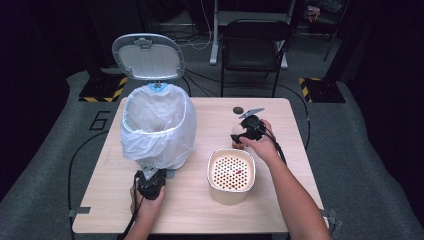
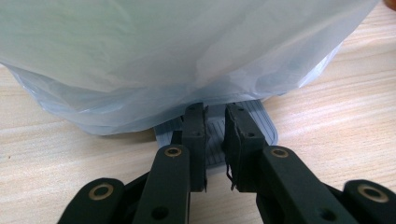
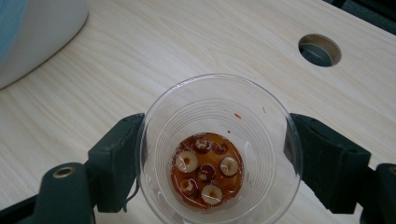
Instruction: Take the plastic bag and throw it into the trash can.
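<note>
Keep your left hand-held gripper (image 2: 215, 144) shut and pressed on the bin pedal (image 2: 217, 135) at 6 o'clock of the bin (image 1: 157, 125), and carry the clear cup (image 3: 217, 154), squeezed in your right hand-held gripper (image 3: 217, 163), level so nothing spills.

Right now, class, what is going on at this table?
A person works with a tool in each hand. The left tool, jaws shut, presses on the grey ribbed pedal of the white-bagged pedal bin, whose lid stands open. The right tool grips a clear plastic cup holding brown liquid and small round pieces. A cream perforated strainer pot sits on the wooden table between the hands.
</note>
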The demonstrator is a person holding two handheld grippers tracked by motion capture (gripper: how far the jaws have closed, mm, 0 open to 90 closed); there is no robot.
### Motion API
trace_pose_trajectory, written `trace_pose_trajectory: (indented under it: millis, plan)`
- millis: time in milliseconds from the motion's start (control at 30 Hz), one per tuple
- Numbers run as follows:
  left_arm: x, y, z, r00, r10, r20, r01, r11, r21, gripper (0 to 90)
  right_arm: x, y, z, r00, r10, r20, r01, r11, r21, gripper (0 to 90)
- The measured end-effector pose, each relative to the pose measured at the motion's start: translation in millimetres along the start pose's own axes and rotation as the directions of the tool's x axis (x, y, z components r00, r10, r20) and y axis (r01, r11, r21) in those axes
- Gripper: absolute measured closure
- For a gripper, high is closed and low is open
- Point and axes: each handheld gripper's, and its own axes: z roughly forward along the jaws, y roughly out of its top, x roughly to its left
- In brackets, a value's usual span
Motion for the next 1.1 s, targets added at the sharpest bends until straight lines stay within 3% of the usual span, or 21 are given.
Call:
trace_pose_trajectory:
  millis: [100,200,267,300,400,433,500,767,833,933,1100]
  plan:
    - [0.8,0.3,-0.8,0.9998,0.019,-0.006,-0.019,0.9998,0.004,78.6,-2.0,-5.0,-5.2,0.9999,0.010,0.005,-0.009,1.000,-0.007,21.4]
    - [-0.4,-0.1,0.2,1.0000,-0.005,-0.001,0.005,1.0000,-0.004,78.6,-5.1,-13.5,-13.8,0.9998,0.013,0.016,-0.013,1.000,-0.001,21.4]
    - [0.1,0.1,-0.2,1.0000,0.004,0.000,-0.004,1.0000,0.002,78.5,-7.8,-19.6,-20.3,0.9998,0.008,0.018,-0.008,1.000,-0.002,21.5]
    - [1.3,0.4,-0.9,0.9996,0.027,-0.008,-0.027,0.9996,0.007,78.6,-9.3,-26.6,-28.1,0.9995,0.023,0.021,-0.023,1.000,-0.012,21.5]
    - [0.0,0.0,-0.1,1.0000,0.001,0.000,-0.001,1.0000,0.002,78.6,-10.8,-34.0,-35.1,0.9990,0.039,0.023,-0.039,0.999,-0.018,21.5]
    - [1.3,0.5,-0.9,0.9996,0.027,-0.009,-0.027,0.9996,0.006,78.6,-11.1,-37.3,-38.0,0.9988,0.038,0.030,-0.038,0.999,-0.016,21.5]
    - [-1.0,-0.2,0.7,0.9999,-0.011,-0.001,0.011,0.9999,-0.011,78.6,-11.5,-44.7,-44.0,0.9988,0.039,0.031,-0.039,0.999,-0.005,21.5]
    - [1.2,0.6,-0.7,0.9996,0.027,-0.011,-0.027,0.9996,0.002,78.6,-11.7,-64.6,-59.4,0.9978,0.045,0.049,-0.046,0.999,0.008,21.5]
    - [-0.5,0.0,0.4,1.0000,0.001,-0.003,-0.001,1.0000,-0.008,78.6,-10.3,-69.4,-64.2,0.9969,0.056,0.056,-0.056,0.998,0.006,21.5]
    - [0.4,0.2,-0.4,0.9999,0.015,-0.003,-0.015,0.9999,0.002,78.6,-8.4,-79.8,-73.0,0.9956,0.067,0.065,-0.068,0.998,0.004,21.5]
    - [-0.1,0.0,0.0,1.0000,0.003,-0.001,-0.003,1.0000,-0.001,78.6,-7.4,-88.2,-81.3,0.9941,0.081,0.072,-0.082,0.997,0.003,21.4]
